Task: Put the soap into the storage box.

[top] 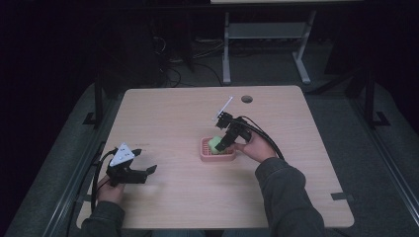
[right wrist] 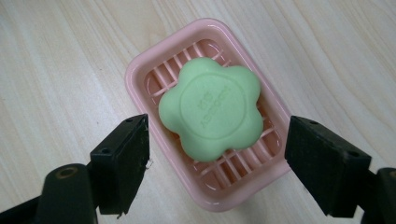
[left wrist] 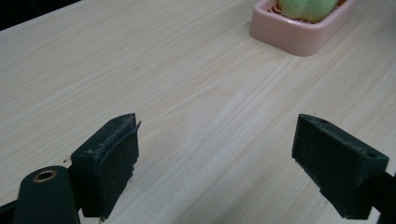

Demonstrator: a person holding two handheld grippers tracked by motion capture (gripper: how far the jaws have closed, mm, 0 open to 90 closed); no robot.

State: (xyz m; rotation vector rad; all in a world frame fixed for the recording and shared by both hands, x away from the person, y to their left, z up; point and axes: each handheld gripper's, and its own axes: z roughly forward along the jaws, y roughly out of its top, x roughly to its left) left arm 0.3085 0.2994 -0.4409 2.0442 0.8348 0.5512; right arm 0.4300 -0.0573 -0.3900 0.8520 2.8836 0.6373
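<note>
Soap (right wrist: 211,112) sits in its pink dish (right wrist: 140,74) near the middle of the table (top: 173,113), with our right gripper (top: 222,142) poised over it.

Nearest us, our left gripper (left wrist: 215,168) rests at the table's near-left edge with its jaws wide apart and nothing between them, only bare wood ahead of it and the dish (left wrist: 299,37) farther off. Past that, we count one green flower-shaped soap (top: 215,143), lying flat on the slats of one pink dish (top: 205,154). Our right gripper (right wrist: 217,165) hangs above it, jaws spread on either side of the soap and clear of it, with nothing between them and the soap. Farther on, one round hole (top: 246,98) marks the table's far edge. Beyond the table we see one white desk frame (top: 267,44) and loose cables (top: 178,74) on the dark floor.
</note>
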